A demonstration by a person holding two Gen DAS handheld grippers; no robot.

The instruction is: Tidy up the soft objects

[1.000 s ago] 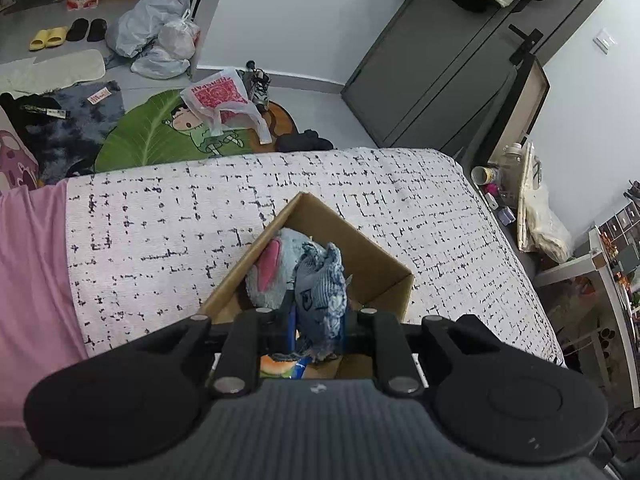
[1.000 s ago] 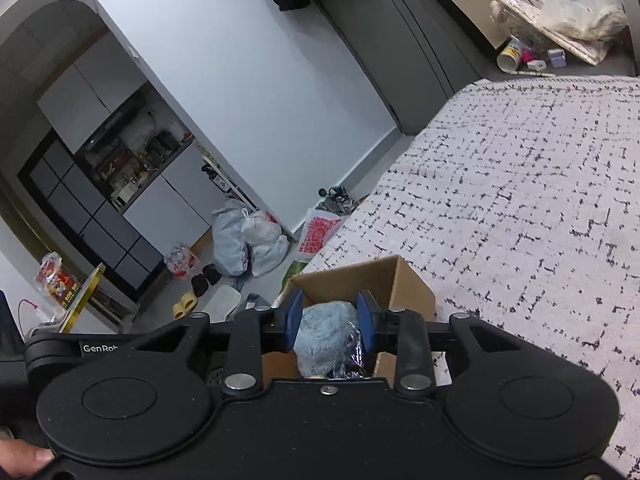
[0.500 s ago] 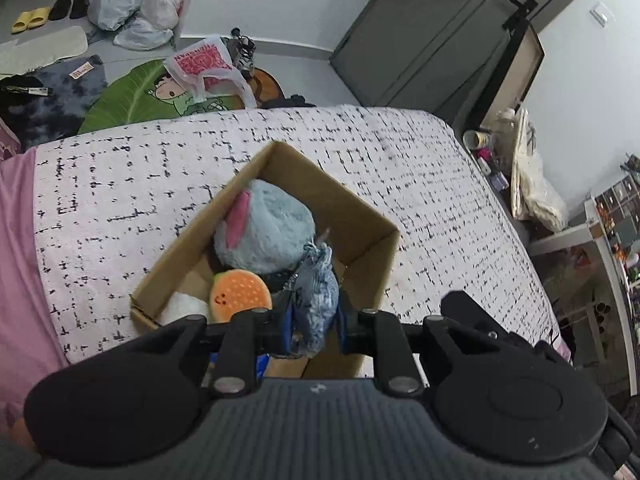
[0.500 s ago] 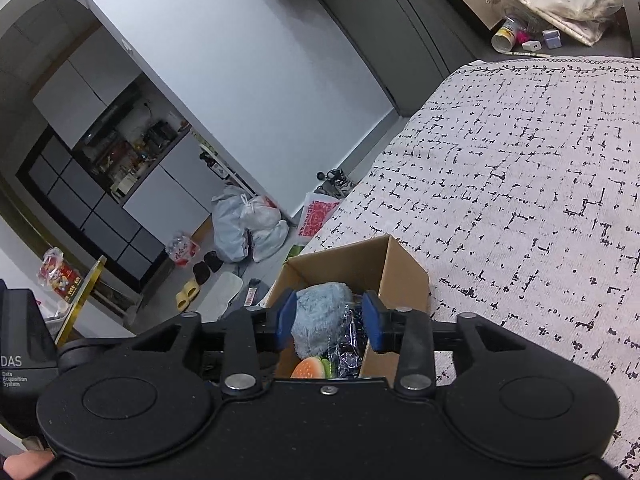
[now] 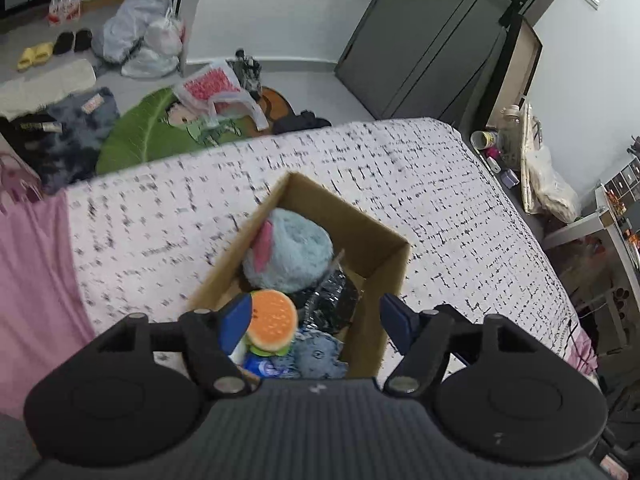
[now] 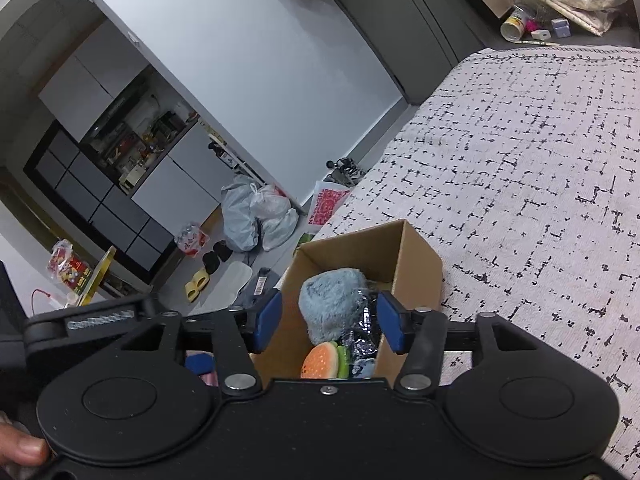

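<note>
An open cardboard box (image 5: 362, 216) stands on the bed. It holds a fluffy light-blue plush with a pink ear (image 5: 290, 250), an orange burger toy (image 5: 272, 322), a shiny black packet (image 5: 332, 304) and a blue denim-look soft toy (image 5: 320, 354). My left gripper (image 5: 316, 322) is open and empty just above the box's near end, over the denim toy. My right gripper (image 6: 328, 322) is open and empty, hovering over the same box (image 6: 416, 256); the blue plush (image 6: 330, 304) and burger toy (image 6: 320, 362) show between its fingers.
The bed has a white black-flecked cover (image 5: 440, 200) and a pink sheet (image 5: 32, 280) at the left. On the floor beyond lie a green leaf rug (image 5: 156, 136), plastic bags (image 5: 140, 40) and slippers. A dark wardrobe (image 5: 420, 40) and cluttered bedside shelf (image 5: 516, 136) stand at right.
My left gripper opened and let go of the blue denim-look toy, which now lies in the box. My right gripper opened wider. Both views shifted slightly over the box.
</note>
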